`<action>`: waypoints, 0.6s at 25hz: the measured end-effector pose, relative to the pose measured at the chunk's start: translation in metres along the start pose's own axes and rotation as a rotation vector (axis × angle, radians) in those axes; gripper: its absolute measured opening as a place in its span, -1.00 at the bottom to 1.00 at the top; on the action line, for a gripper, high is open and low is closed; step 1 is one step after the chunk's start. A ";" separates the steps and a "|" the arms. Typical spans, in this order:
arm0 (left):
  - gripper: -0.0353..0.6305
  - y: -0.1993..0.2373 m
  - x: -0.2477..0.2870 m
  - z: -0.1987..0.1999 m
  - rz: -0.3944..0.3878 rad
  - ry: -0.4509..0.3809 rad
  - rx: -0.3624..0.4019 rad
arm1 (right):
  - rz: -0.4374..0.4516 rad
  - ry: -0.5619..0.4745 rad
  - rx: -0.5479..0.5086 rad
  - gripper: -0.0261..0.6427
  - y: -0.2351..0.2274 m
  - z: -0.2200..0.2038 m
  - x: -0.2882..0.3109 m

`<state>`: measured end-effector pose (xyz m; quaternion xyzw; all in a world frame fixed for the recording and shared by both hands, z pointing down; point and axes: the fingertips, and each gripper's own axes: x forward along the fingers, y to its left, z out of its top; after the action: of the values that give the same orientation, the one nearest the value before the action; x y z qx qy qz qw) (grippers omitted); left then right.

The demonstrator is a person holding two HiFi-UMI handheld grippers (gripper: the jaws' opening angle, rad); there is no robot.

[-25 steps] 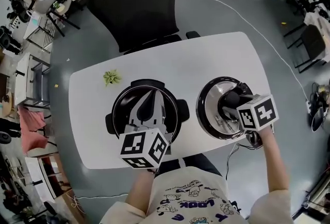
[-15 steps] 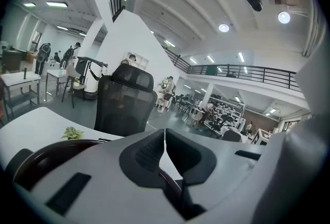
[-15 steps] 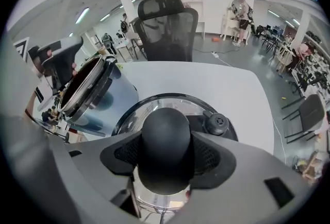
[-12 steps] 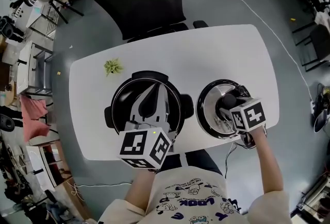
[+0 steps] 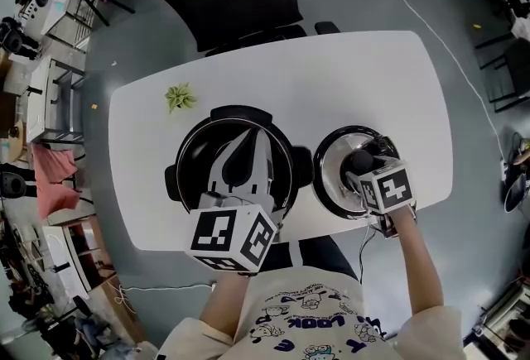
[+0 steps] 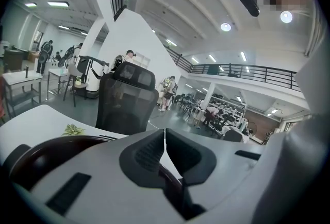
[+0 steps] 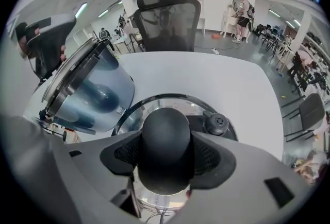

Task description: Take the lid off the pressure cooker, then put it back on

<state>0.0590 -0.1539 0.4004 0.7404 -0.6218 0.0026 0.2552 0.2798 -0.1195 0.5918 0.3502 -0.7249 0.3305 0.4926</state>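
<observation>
Table (image 5: 364,77) — lid knob (image 7: 166,133) in right claw (image 7: 166,153)

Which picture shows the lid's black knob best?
The right gripper view: the knob fills its middle, gripped between the right gripper's jaws. The head view shows only a bit of it, the gripper covering the rest. The left gripper view misses it.

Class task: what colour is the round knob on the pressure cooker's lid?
Black. The knob shows best in the right gripper view.
</observation>
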 end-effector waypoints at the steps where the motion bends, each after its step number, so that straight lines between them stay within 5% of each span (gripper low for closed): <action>1: -0.82 0.001 0.000 -0.001 0.000 -0.001 -0.001 | -0.007 0.000 0.000 -0.04 0.001 -0.001 0.003; 15: -0.82 0.009 0.001 -0.006 0.008 0.002 -0.013 | -0.039 -0.010 0.026 -0.04 0.015 -0.013 0.030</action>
<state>0.0530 -0.1537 0.4093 0.7361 -0.6246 0.0005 0.2607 0.2657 -0.1061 0.6223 0.3722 -0.7160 0.3285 0.4908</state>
